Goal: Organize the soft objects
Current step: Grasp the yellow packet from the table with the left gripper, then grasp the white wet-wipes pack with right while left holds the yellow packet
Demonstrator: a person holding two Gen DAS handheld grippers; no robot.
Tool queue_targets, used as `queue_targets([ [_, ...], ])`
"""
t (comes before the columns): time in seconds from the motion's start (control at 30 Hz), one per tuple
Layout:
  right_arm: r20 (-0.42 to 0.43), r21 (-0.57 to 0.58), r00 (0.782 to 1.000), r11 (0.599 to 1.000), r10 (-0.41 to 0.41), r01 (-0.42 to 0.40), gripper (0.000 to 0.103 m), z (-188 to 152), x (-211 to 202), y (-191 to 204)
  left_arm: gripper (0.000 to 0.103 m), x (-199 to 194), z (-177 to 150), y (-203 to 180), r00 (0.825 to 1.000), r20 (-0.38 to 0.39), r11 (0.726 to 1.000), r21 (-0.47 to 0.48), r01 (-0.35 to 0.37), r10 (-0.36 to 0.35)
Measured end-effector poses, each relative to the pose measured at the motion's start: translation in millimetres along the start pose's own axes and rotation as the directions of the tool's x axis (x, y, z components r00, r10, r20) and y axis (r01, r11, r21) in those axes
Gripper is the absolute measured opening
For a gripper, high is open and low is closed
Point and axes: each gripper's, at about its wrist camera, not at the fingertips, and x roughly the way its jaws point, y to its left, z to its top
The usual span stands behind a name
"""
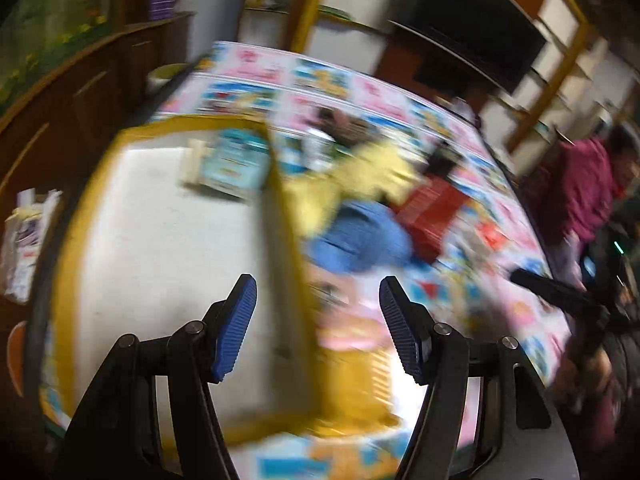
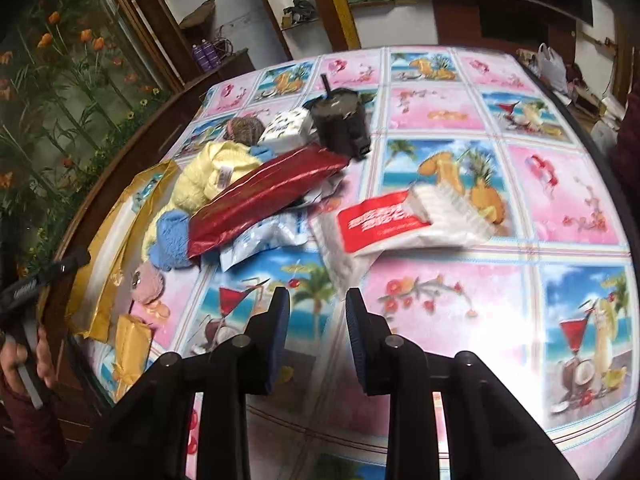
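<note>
Both grippers empty above the tablecloth [image 2: 460, 216].
Left gripper [image 1: 318, 330] fingers spread wide; right gripper [image 2: 318, 338] narrowly parted, pinching nothing.

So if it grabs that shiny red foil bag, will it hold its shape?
The red foil bag probably stays fairly stiff: it lies long and flat across the pile. Its glossy surface looks slippery. Propped on the yellow plush, it may slide off if nudged.

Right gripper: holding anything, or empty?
Empty. The right gripper has a gap between its blue pads, with only tablecloth showing through.
</note>
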Motion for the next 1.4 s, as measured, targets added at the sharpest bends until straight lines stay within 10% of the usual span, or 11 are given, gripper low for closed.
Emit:
queue_targets([
  [0.2,0.003,0.028,1.000,0.999,0.030,-0.030,0.028,-5.1,3.5,-6.1,0.064,38.7,-40.6,-72.7,0.994,-0.081,0.968,0.245,-0.052,0.074],
  [0.47,0.002,0.078,1.000,0.997,0.030,-0.030,0.029,-16.0,1.0,-23.7,0.064,68.0,-43.8,-60.1,0.942,-0.064,0.914,0.273,-0.301,0.330],
  [0.7,-0.001,0.094,0.998,0.994,0.057,-0.057,0.029,-17.3,4.7,-28.2,0.080,61.4,-50.5,-71.9,0.976,-0.212,0.978,0.187,0.091,-0.050],
  [1.17,0.072,0.276,0.996,0.959,0.050,-0.068,0.029,-6.5,-17.1,-92.6,0.080,77.2,-82.3,-126.7,0.980,-0.141,0.931,0.354,-0.086,0.144],
  [1.4,0.066,0.324,0.993,0.939,0.098,-0.115,0.030,6.0,-11.2,-86.3,0.055,64.7,-78.6,-103.8,0.992,-0.122,0.962,0.273,0.014,0.020],
])
